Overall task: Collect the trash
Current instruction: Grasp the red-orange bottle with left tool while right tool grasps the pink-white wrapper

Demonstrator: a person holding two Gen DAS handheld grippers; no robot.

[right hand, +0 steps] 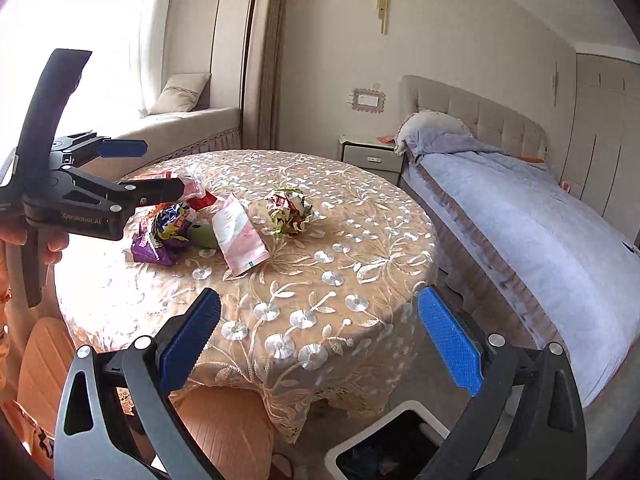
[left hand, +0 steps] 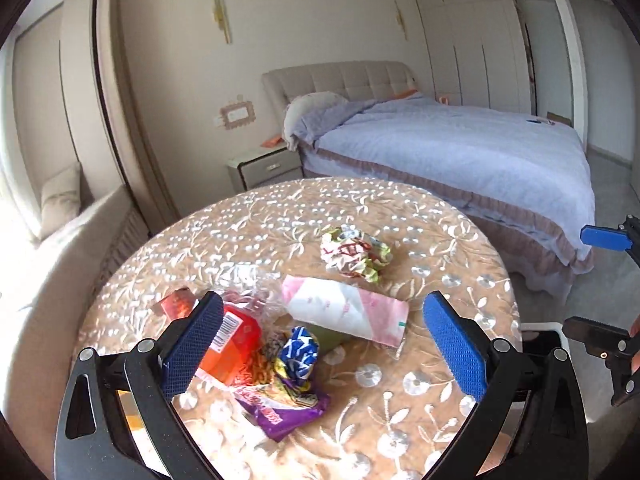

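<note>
A pile of trash lies on the round table [left hand: 400, 400] with its embroidered cloth. It holds a crumpled paper ball [left hand: 354, 258], a pink and white packet [left hand: 346, 312], a blue and purple snack wrapper [left hand: 296, 376] and a red-orange packet [left hand: 236, 340]. My left gripper [left hand: 323, 304] hovers open over the pile, its left finger beside the red-orange packet and nothing between the pads. In the right wrist view the same pile [right hand: 180, 224], paper ball [right hand: 288, 210] and left gripper [right hand: 165, 168] show. My right gripper [right hand: 319, 296] stands open off the table's near edge.
A white-rimmed bin [right hand: 368, 424] with a dark liner stands on the floor below my right gripper, beside the table; its rim [left hand: 540, 325] shows at the table's right. A brown chair [right hand: 224, 420] is tucked under the cloth. A bed [right hand: 520, 240] lies to the right.
</note>
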